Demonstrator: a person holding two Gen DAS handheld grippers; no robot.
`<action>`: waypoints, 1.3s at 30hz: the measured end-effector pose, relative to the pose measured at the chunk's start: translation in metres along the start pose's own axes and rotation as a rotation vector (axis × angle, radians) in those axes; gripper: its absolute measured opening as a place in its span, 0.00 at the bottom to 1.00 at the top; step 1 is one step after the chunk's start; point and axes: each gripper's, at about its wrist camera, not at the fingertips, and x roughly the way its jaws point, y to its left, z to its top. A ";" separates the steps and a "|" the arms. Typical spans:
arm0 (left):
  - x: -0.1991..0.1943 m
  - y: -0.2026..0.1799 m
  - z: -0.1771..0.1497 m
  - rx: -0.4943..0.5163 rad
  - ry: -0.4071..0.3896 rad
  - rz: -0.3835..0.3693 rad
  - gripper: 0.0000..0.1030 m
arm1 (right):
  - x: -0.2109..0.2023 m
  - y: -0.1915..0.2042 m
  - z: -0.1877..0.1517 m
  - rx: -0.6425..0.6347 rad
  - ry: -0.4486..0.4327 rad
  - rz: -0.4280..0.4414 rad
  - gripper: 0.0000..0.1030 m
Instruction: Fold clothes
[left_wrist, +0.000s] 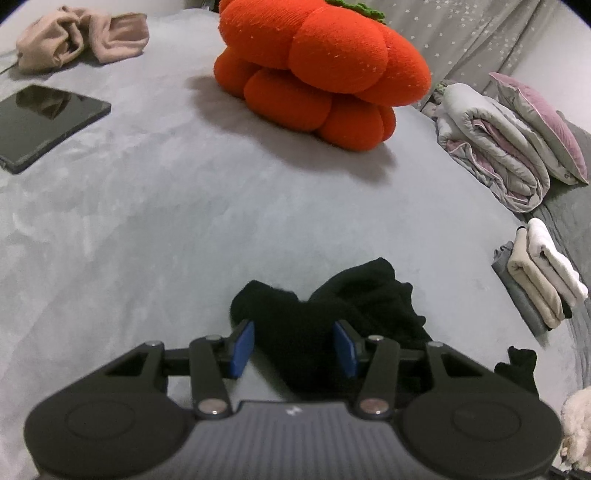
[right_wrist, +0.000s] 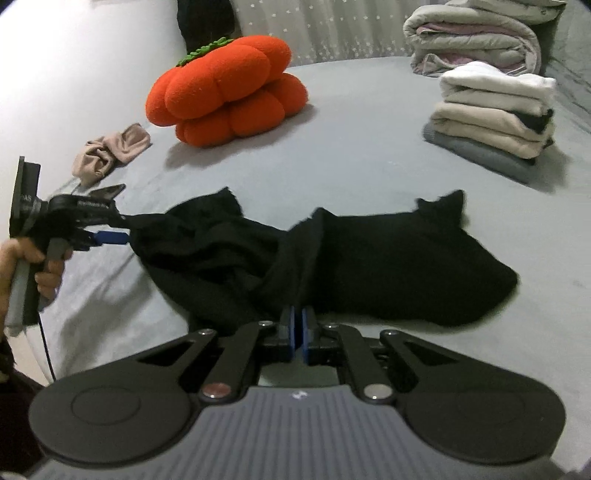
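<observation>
step: we spread black garment (right_wrist: 369, 258) mid-frame | right gripper (right_wrist: 297, 332) pinched on hem | left gripper (left_wrist: 293, 347) half-open, grip unclear | next: pull flat

Dim, soft indoor light; fisheye-bent edges, slight blur.

Your bed (right_wrist: 351, 155): grey sheet | near: black garment (right_wrist: 388, 258) | far: pumpkin cushion (right_wrist: 225, 92) | right: folded stack (right_wrist: 491, 118) | left: tablet (left_wrist: 44, 122)

an orange pumpkin cushion (left_wrist: 325, 70) sits near a dark tablet (left_wrist: 44, 123) and a rolled duvet (left_wrist: 491, 147).
</observation>
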 end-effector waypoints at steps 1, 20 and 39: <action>0.001 0.000 0.000 0.001 0.002 0.000 0.47 | -0.001 -0.004 -0.001 0.004 0.000 -0.018 0.04; 0.020 -0.031 -0.011 0.133 0.055 -0.039 0.45 | 0.022 -0.058 0.040 0.160 -0.123 -0.228 0.04; 0.008 -0.034 -0.019 0.308 0.024 -0.100 0.55 | 0.027 0.006 0.020 0.020 -0.035 0.010 0.50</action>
